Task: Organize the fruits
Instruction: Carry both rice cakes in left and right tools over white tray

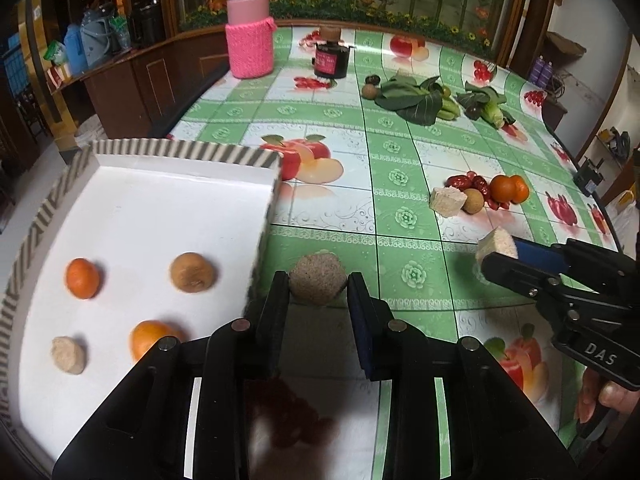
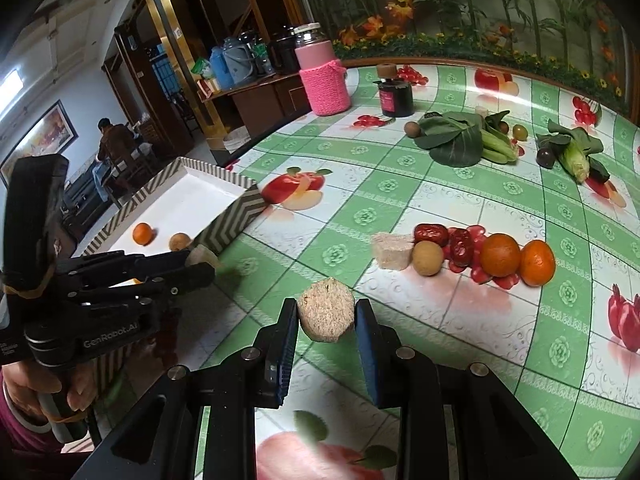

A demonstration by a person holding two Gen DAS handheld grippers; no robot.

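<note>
Left gripper (image 1: pixel 318 286) jaws clamp a round tan grainy cake (image 1: pixel 317 283); right gripper (image 2: pixel 326 316) jaws clamp another tan grainy cake (image 2: pixel 327 315); white zigzag-rimmed tray (image 1: pixel 160 208) sits at the bench's left edge.

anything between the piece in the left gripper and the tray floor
Only the tray's near striped wall. The left gripper holds a tan crumbly piece just outside that wall, so it must be lifted over. Inside the tray, open white floor remains behind the orange and brown fruit.

Left gripper (image 1: pixel 318 286) clamps a beige puck (image 1: pixel 317 283) just right of tray (image 1: pixel 182 184). Right gripper (image 1: pixel 493 254) pinches a second puck (image 1: pixel 496 243) off to the right. Tray holds four pieces.
</note>
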